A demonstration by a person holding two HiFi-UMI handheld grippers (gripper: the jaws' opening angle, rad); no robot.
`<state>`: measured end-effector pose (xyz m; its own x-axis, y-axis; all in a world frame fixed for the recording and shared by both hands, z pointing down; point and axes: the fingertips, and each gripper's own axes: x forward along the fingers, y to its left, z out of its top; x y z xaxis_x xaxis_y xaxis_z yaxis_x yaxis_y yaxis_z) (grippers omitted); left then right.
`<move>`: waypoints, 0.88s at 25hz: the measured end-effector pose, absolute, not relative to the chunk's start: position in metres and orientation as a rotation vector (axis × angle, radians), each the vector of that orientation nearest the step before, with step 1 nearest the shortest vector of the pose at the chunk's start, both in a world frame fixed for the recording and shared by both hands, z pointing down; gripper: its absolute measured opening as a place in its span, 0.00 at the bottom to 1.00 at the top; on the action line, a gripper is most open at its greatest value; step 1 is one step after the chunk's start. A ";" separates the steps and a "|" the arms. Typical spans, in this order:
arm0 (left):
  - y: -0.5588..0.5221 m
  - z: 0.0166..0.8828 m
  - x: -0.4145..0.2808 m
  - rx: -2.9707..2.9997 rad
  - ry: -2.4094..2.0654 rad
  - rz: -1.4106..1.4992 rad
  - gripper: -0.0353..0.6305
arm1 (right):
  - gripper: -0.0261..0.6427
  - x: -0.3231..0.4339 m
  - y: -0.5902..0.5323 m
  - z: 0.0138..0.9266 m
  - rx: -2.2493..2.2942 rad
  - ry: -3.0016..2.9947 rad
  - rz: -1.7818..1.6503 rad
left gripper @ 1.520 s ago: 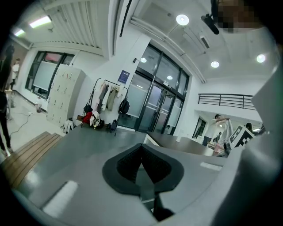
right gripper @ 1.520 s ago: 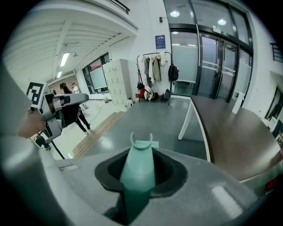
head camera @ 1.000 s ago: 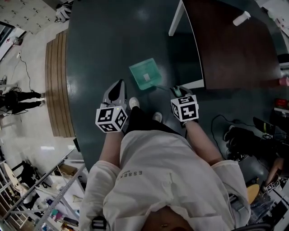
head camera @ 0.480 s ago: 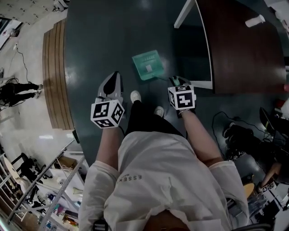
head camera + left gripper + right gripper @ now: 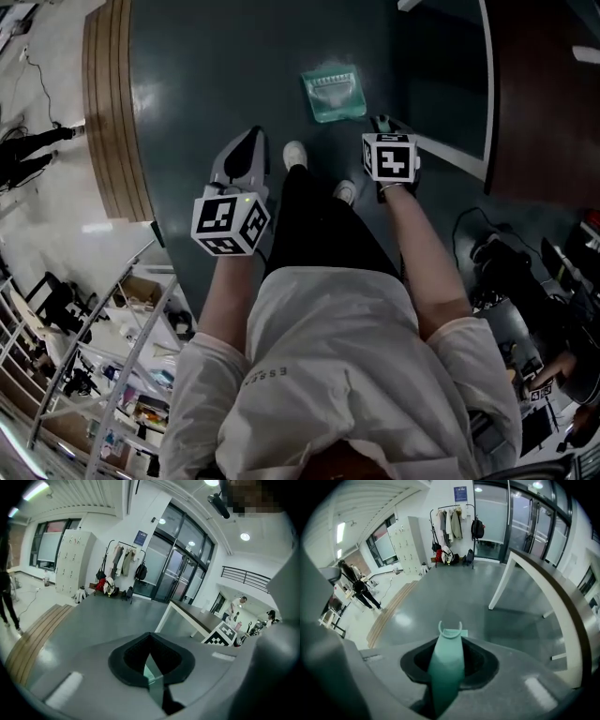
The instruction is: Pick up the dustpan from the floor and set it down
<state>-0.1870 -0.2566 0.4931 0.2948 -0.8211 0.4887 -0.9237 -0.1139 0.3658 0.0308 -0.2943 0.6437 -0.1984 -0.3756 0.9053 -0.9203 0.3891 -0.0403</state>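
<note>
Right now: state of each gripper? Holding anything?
left gripper: closed, nothing held.
right gripper: closed on the dustpan by its handle.

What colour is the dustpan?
Teal green. The dustpan shows best in the right gripper view, where its handle fills the middle of the picture.

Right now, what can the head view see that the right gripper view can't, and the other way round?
Only the head view shows the person's white shirt and white shoes. Only the right gripper view shows the coat rack, the lockers and the glass doors. Both show the green dustpan, with its handle clamped in the right gripper, and the brown-topped table.
</note>
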 end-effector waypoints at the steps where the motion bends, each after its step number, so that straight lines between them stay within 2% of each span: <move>1: -0.255 0.497 -0.189 1.951 -1.546 0.228 0.08 | 0.15 0.031 -0.294 0.651 1.140 -1.750 0.783; 11: -0.272 0.554 -0.209 1.857 -1.553 0.285 0.08 | 0.15 0.032 -0.291 0.705 1.181 -1.658 0.799; 22: -0.270 0.573 -0.181 1.880 -1.455 0.286 0.08 | 0.15 0.028 -0.265 0.736 1.205 -1.594 0.924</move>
<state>-0.1814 -0.2703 0.5732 0.3350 -0.7463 0.5751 -0.9083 -0.0935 0.4077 0.0276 -0.2649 0.7362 -0.1136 -0.2911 0.9499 -0.9689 0.2440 -0.0411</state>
